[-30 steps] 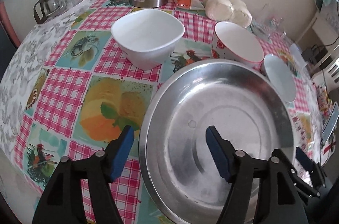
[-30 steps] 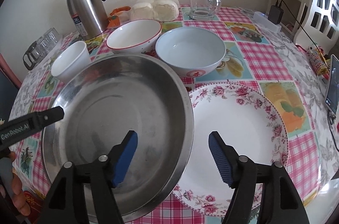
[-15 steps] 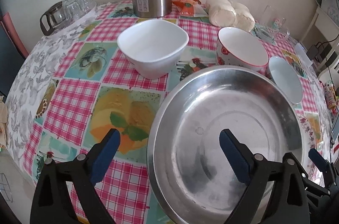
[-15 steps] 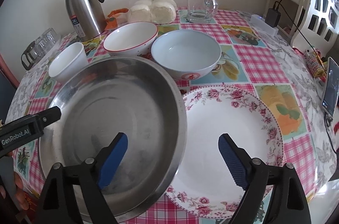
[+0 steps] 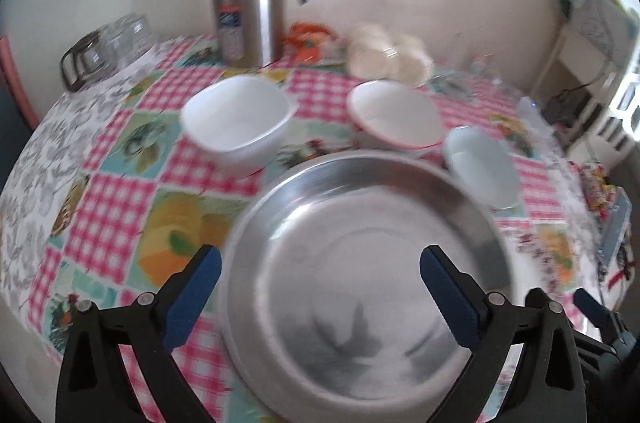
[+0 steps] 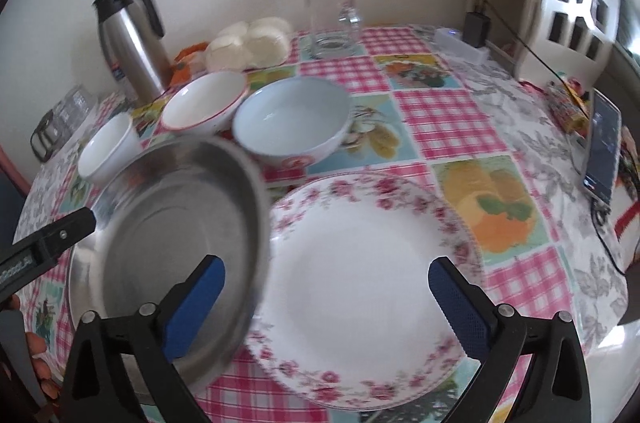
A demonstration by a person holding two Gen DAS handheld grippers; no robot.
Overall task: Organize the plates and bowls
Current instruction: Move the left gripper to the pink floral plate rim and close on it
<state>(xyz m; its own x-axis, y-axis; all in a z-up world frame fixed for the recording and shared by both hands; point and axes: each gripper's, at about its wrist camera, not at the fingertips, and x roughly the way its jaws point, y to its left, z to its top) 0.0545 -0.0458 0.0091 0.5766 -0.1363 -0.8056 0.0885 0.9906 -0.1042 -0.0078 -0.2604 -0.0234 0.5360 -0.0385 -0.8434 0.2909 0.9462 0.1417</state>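
Left wrist view is blurred: the left hand-held gripper (image 5: 320, 279) stands with its blue pads spread wide, its jaws having just been opening, one pad outside the near rim of the steel plate (image 5: 360, 275) and the other over its inside, neither pressing on it. That plate lies flat on the checked surface (image 5: 100, 207). Behind it stand a squarish white bowl (image 5: 238, 121), a red-rimmed bowl (image 5: 394, 115) and a pale blue bowl (image 5: 480, 167), each apart from the next. At the back rises a steel vacuum jug (image 5: 252, 3); its label is a red and blue smear, unreadable here. Beside it sit an orange packet (image 5: 308, 39) and a bag of white buns (image 5: 386, 53). A glass holder (image 5: 100, 51) with tumblers sits at the left edge.

Right wrist view adds what the other barely shows: a floral-rimmed plate (image 6: 368, 287) lying beside the steel plate, whose edge overlaps it. The right hand-held gripper (image 6: 326, 295) also has its jaws wide, just opened, one pad over each plate and clear of both. Only here appear a glass mug (image 6: 332, 27), a phone (image 6: 602, 151) with a lit screen, and a charger block (image 6: 478, 27). White lettering on the other gripper's arm at the left edge is too blurred to read.
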